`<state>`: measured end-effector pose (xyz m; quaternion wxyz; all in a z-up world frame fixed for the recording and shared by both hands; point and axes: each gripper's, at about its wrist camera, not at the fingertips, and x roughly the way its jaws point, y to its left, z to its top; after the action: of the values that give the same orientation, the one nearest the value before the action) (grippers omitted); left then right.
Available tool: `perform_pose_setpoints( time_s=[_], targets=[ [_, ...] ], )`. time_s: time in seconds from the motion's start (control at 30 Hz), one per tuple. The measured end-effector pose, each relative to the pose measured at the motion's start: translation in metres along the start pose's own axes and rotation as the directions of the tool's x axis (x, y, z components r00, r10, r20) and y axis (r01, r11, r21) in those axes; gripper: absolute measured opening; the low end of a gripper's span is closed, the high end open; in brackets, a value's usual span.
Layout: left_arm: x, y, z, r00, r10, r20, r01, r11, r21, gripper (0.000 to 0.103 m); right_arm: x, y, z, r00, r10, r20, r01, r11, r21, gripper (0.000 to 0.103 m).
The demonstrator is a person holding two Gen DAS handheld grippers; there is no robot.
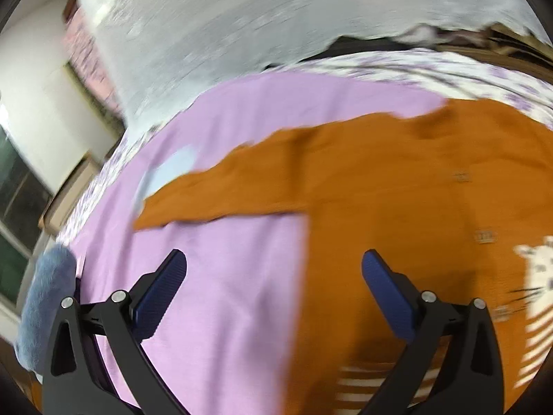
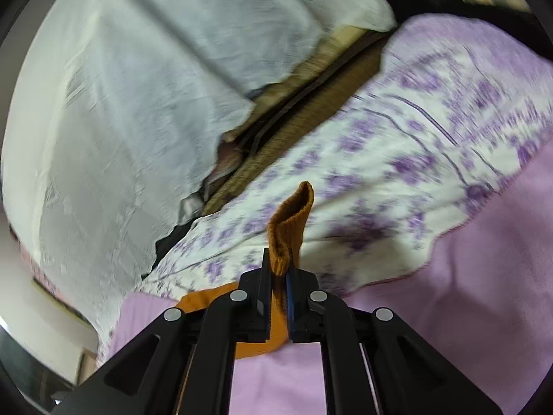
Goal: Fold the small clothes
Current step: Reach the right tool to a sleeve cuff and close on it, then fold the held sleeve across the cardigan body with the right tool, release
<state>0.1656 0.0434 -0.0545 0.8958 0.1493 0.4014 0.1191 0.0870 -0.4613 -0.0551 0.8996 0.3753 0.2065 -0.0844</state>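
a lilac sheet (image 1: 221, 276) covers the bed, and the orange knitted garment (image 1: 397, 186) lies spread flat on it, one sleeve stretched out sideways. the left gripper (image 1: 274, 271) hangs above it with jaws spread wide and nothing between them. the right gripper (image 2: 278, 269) is pinched tight on a ribbed orange cuff (image 2: 290, 221) that sticks up past its fingertips.

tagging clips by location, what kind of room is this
Most likely a bedroom: the orange sweater lies on a lilac sheet over a purple-flowered quilt, with a window beside what looks like a bed.

Soft, even indoor light, no hard shadows or glare. Both fisheye views are smeared by motion blur. Edges bend and darken.
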Motion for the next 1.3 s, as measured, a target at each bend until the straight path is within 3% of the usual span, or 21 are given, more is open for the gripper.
perform_pose_setpoints(
  time_s=[0.2,0.33,0.37,0.57,0.67,1.03,1.3],
  targets=[
    [0.054,0.072,-0.016,0.995,-0.016,-0.098,-0.002,0.984,-0.18,0.099,0.004,0.04,-0.005,1.0,0.0,-0.018,0.0,0.999,-0.044,0.007],
    [0.083,0.098,-0.023,0.976,-0.145,-0.164,0.085,0.941,-0.329,0.099,0.015,0.068,-0.012,0.999,0.001,-0.043,-0.004,0.998,-0.056,0.007],
    [0.084,0.099,-0.024,0.976,-0.144,-0.162,0.082,0.937,-0.338,0.099,0.018,0.079,-0.015,0.999,0.004,-0.048,-0.007,0.998,-0.069,0.007],
    [0.075,0.065,-0.021,0.992,0.003,-0.125,-0.028,0.979,-0.2,0.099,0.032,0.136,-0.039,0.998,0.013,-0.069,-0.022,0.99,-0.139,0.007],
    [0.07,0.056,-0.021,0.992,0.032,-0.119,-0.051,0.986,-0.156,0.099,0.038,0.164,-0.05,0.997,0.023,-0.076,-0.037,0.984,-0.176,0.007],
    [0.071,0.065,-0.027,0.989,-0.007,-0.146,-0.023,0.979,-0.204,0.099,0.068,0.247,-0.101,0.983,0.081,-0.163,-0.123,0.955,-0.269,0.007],
    [0.071,0.062,-0.027,0.989,-0.002,-0.149,-0.029,0.978,-0.205,0.099,0.101,0.275,-0.148,0.965,0.072,-0.251,-0.154,0.934,-0.324,0.007]
  ],
)
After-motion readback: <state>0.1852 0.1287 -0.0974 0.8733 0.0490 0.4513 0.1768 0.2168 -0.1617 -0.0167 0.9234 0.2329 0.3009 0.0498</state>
